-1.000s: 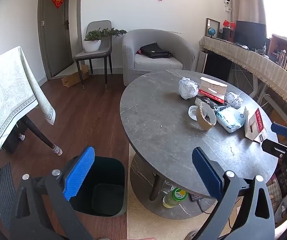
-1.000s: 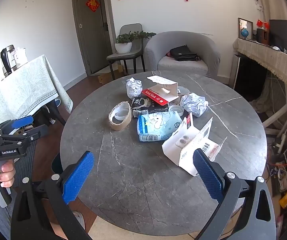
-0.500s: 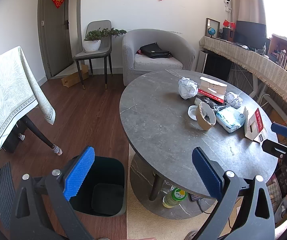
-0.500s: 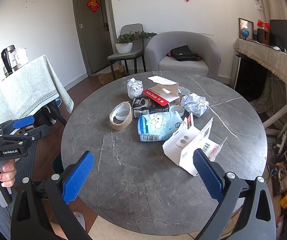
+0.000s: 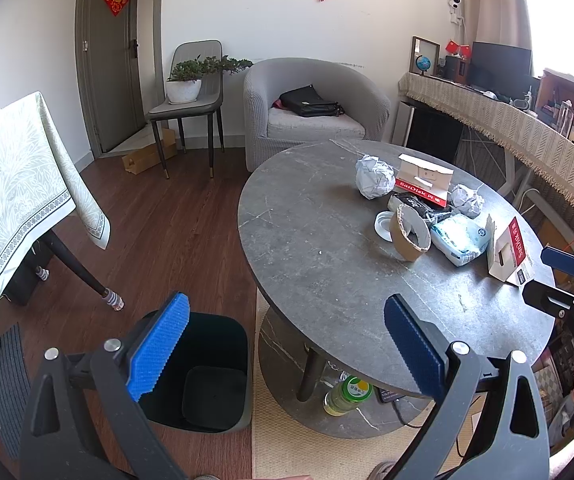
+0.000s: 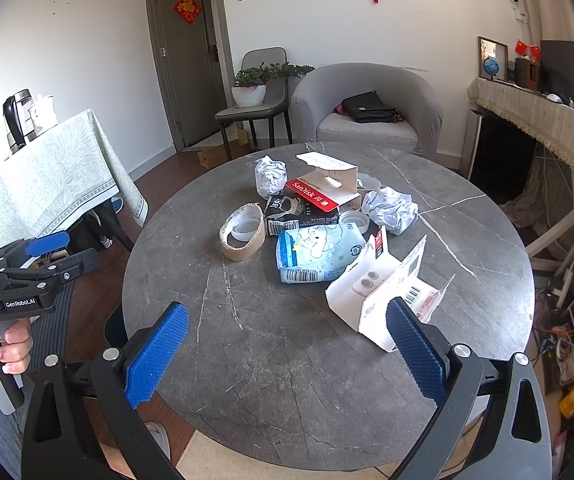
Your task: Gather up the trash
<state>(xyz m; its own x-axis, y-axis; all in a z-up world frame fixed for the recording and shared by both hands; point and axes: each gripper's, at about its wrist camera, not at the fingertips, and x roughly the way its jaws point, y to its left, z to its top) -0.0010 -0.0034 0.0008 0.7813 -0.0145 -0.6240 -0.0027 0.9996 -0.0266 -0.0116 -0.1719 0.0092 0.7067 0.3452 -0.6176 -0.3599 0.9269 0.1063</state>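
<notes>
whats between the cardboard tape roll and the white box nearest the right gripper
The light blue tissue pack lies between the tape roll and the white box, resting against the box; the right wrist view shows this.

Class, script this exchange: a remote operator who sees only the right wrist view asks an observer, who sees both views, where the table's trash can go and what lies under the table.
Operator: I see trash on the table, but no clear bin. Is there one?
Observer: Yes. A dark bin stands on the wood floor beside the round table, below the open left hand-held gripper.
Operator: Is anything already in it?
Observer: No trash shows inside; only its dark bottom is visible.
Operator: And under the table?
Observer: A bottle with a green label sits on the table's lower shelf.
</notes>
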